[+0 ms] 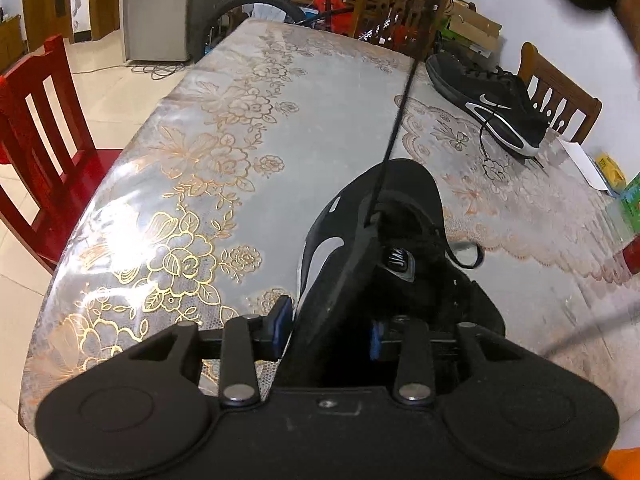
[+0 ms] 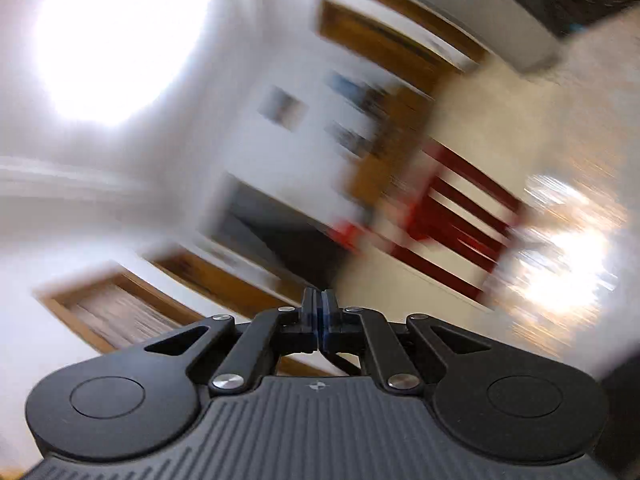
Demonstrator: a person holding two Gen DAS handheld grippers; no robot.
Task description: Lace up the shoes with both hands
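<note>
A black shoe (image 1: 404,188) lies on the flowered table (image 1: 248,152), toe pointing away from me. My left gripper (image 1: 328,332) straddles the shoe's near side wall, one blue pad (image 1: 282,326) outside and the other inside, shut on it. A black lace (image 1: 400,112) runs taut from an eyelet up and away to the upper right, where a dark blurred shape and an arm show. In the blurred right wrist view my right gripper (image 2: 321,300) is raised and level, pads pressed together, with a strand of the black lace (image 2: 340,361) trailing beneath them.
A second black shoe (image 1: 488,100) with a white swoosh and loose laces lies at the table's far right. A red chair (image 1: 48,140) stands left, a wooden chair (image 1: 560,92) behind the right edge. Paper and small boxes (image 1: 600,168) sit along the right edge.
</note>
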